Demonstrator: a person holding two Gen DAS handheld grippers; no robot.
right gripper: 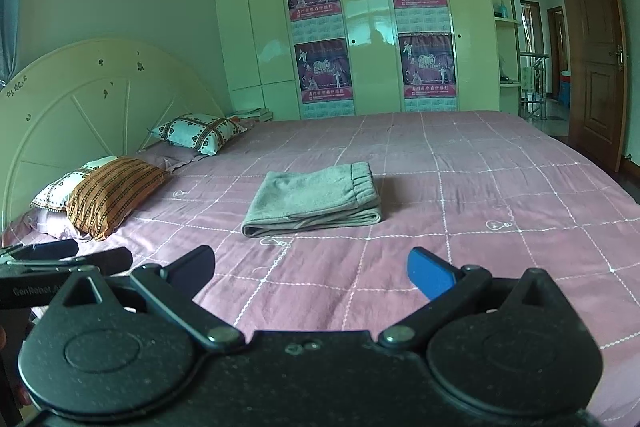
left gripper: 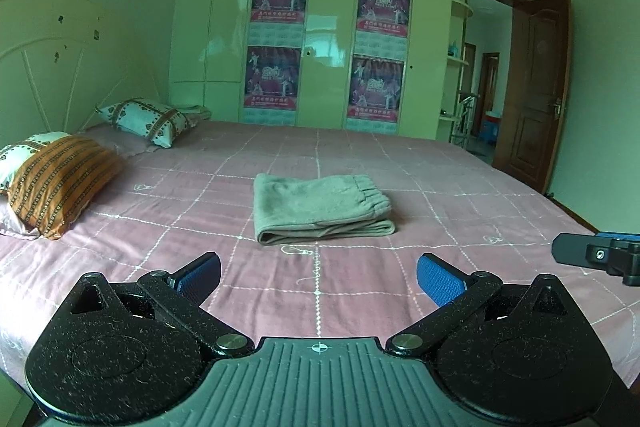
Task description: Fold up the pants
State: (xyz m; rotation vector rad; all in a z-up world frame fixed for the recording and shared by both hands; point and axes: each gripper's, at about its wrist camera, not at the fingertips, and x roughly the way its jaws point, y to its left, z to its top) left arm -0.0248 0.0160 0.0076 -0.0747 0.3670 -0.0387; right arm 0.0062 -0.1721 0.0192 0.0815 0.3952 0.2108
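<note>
The pants [left gripper: 322,209] lie folded into a neat stack mid-bed [left gripper: 460,227], waistband to the right, well apart from both tongs. The left tongs [left gripper: 319,277] and right tongs [right gripper: 311,271] hang spread wide and empty over the near edge. The fold looks finished. The risk now: any further touch could drag the top layer and skew the stack, since the loose cloth slides easily.
</note>
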